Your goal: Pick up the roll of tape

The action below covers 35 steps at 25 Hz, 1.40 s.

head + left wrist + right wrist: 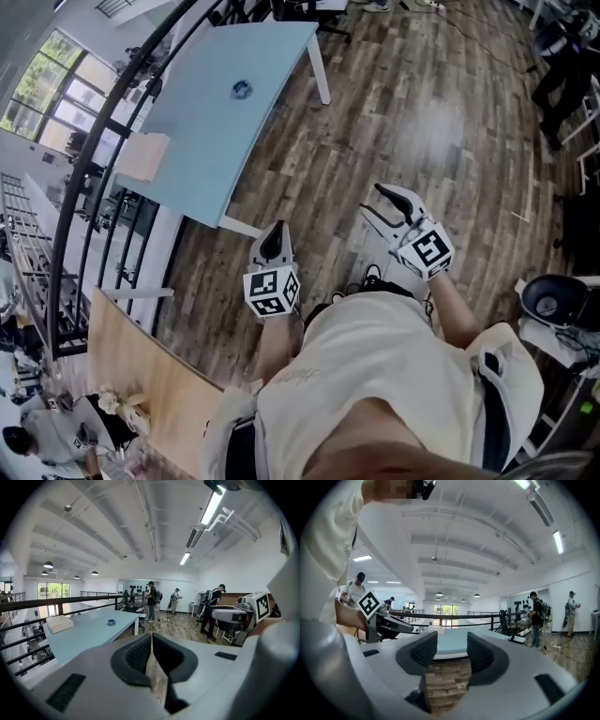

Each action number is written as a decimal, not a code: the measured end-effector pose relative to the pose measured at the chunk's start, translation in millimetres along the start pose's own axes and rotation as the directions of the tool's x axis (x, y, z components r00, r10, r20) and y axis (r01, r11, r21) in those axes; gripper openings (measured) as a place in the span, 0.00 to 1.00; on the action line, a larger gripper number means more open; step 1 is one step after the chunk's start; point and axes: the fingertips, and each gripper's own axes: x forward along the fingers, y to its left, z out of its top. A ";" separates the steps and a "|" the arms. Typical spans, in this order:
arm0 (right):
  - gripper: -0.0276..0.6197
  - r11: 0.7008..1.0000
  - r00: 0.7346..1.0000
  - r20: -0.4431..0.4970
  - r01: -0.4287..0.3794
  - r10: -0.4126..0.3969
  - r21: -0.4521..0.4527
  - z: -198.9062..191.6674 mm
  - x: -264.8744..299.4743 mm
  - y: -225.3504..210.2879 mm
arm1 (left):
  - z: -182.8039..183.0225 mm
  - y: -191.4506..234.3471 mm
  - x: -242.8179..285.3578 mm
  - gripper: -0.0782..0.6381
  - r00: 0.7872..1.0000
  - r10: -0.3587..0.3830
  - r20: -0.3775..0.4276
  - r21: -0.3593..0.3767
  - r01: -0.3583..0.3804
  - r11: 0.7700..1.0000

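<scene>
1. The roll of tape [241,89] lies on the light blue table [192,150] in the upper left of the head view, well apart from both grippers
2. The right gripper [370,198] has its jaws spread and empty; the left gripper [273,242] has its jaws pressed together, holding nothing
3. The step in hand looks like the approach: bring the spread right gripper over the table, centre the roll's wall between the pads, then close

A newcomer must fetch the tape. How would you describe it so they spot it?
Find the long pale blue table beside the black railing. On it lies the roll of tape, a small dark bluish ring. Its only neighbour is a tan cardboard box by the railing, far bigger and flat-sided.
</scene>
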 end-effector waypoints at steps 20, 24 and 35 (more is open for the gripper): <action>0.34 0.992 0.990 -0.089 -0.104 0.110 0.076 -57.3 59.9 -61.0 | -32.4 20.2 80.4 0.15 0.991 0.065 -0.117 -0.043 -0.071 0.997; 0.34 0.994 0.990 -0.096 -0.097 0.102 0.052 -46.2 99.1 -85.0 | -21.3 47.9 122.3 0.15 0.992 0.056 -0.111 -0.035 -0.060 0.998; 0.33 0.996 0.992 -0.104 -0.074 0.069 -0.040 -11.1 213.6 -134.7 | 34.4 134.9 220.0 0.15 0.999 0.023 -0.021 -0.050 -0.024 0.998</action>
